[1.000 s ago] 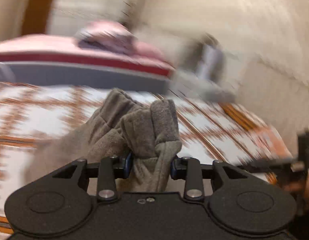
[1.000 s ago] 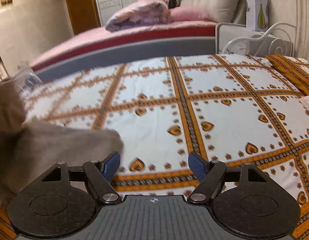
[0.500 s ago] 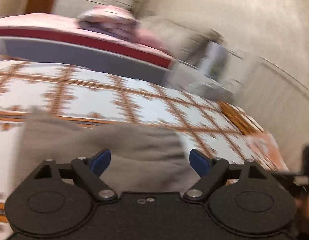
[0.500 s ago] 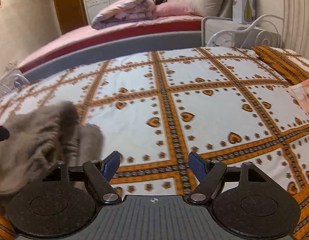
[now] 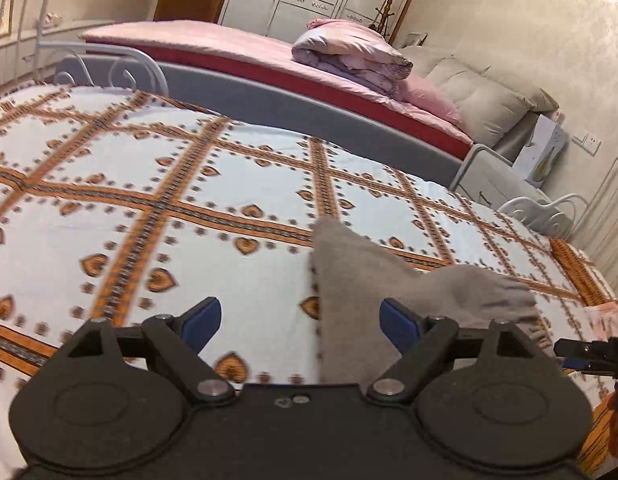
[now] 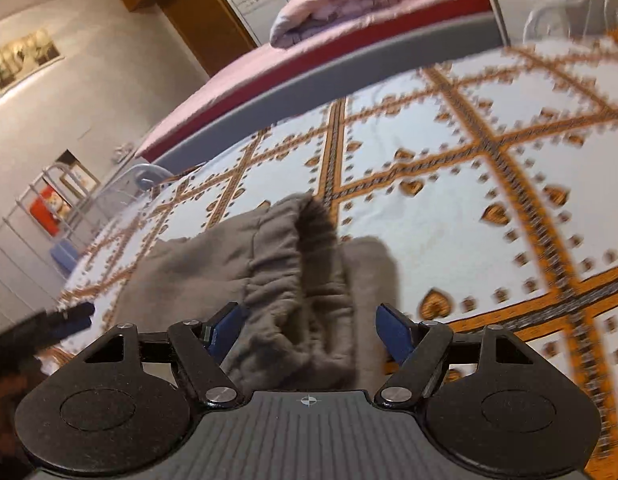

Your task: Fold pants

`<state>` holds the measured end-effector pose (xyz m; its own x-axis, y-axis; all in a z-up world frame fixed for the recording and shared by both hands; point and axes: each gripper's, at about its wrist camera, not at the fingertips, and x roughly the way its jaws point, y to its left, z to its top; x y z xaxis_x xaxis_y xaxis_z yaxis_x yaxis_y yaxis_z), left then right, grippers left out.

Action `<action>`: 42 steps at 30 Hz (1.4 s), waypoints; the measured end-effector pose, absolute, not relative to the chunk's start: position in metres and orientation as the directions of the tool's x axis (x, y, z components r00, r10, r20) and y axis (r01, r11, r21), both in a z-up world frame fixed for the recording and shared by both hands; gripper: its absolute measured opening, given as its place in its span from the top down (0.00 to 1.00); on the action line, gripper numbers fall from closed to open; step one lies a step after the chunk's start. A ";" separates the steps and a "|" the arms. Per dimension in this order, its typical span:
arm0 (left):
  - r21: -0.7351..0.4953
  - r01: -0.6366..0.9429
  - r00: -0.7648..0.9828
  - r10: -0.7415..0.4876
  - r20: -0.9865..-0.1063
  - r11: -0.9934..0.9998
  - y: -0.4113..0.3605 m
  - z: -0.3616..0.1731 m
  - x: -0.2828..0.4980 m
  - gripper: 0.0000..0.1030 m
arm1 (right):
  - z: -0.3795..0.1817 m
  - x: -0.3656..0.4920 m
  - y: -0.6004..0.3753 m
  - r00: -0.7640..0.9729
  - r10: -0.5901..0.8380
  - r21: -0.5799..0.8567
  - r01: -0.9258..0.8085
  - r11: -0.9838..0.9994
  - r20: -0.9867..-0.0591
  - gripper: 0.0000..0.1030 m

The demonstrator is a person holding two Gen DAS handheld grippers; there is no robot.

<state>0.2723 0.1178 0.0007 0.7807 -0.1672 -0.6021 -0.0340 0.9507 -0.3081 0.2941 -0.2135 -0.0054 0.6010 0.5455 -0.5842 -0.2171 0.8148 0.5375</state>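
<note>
A white metal bed end [image 5: 109, 64] curls up at the far left of the left wrist view, with a second bed under a pink sheet [image 5: 213, 38] behind it, a rolled pink quilt [image 5: 349, 54] on top, beige cushions [image 5: 485, 100] along the wall and a white box [image 5: 543, 156] in the corner. The near bed is covered by a white bedspread [image 5: 129, 208] crossed with orange bands and hearts.

The left gripper [image 5: 300, 322] points down at bare bedspread, its blue pads spread wide. Its jaws opened within the last second, though not in the last half second, and nothing is gripped; the grey pants [image 5: 361, 280] lie just to its right, an edge reaching in front of the right-hand pad.

In the right wrist view the picture is tilted and blurred. The right gripper [image 6: 309, 330] is also spread, and the bunched elastic waistband [image 6: 305, 280] of the pants sits between its pads, which do not press it. The left gripper's tip shows at the left edge.
</note>
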 end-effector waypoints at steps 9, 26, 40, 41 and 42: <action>-0.230 0.019 0.799 -0.153 -0.582 0.973 0.118 0.008 0.262 0.19 | -0.038 0.322 -0.194 0.471 0.594 0.588 -0.180 0.788 -0.652 0.27; -0.196 0.048 0.764 -0.163 -0.624 0.979 0.108 -0.001 0.275 0.18 | -0.017 0.299 -0.212 0.535 0.554 0.510 -0.247 0.824 -0.638 0.74; -0.155 0.139 0.644 -0.208 -0.736 0.978 0.079 -0.024 0.287 0.20 | -0.025 0.300 -0.226 0.549 0.517 0.503 -0.192 0.843 -0.657 0.68; -0.196 0.147 0.657 -0.244 -0.713 0.969 0.082 -0.021 0.285 0.20 | -0.020 0.300 -0.234 0.563 0.543 0.549 -0.180 0.816 -0.623 0.68; -0.249 0.155 0.675 -0.286 -0.680 0.956 0.086 -0.017 0.283 0.19 | -0.015 0.297 -0.240 0.587 0.551 0.570 -0.177 0.802 -0.593 0.64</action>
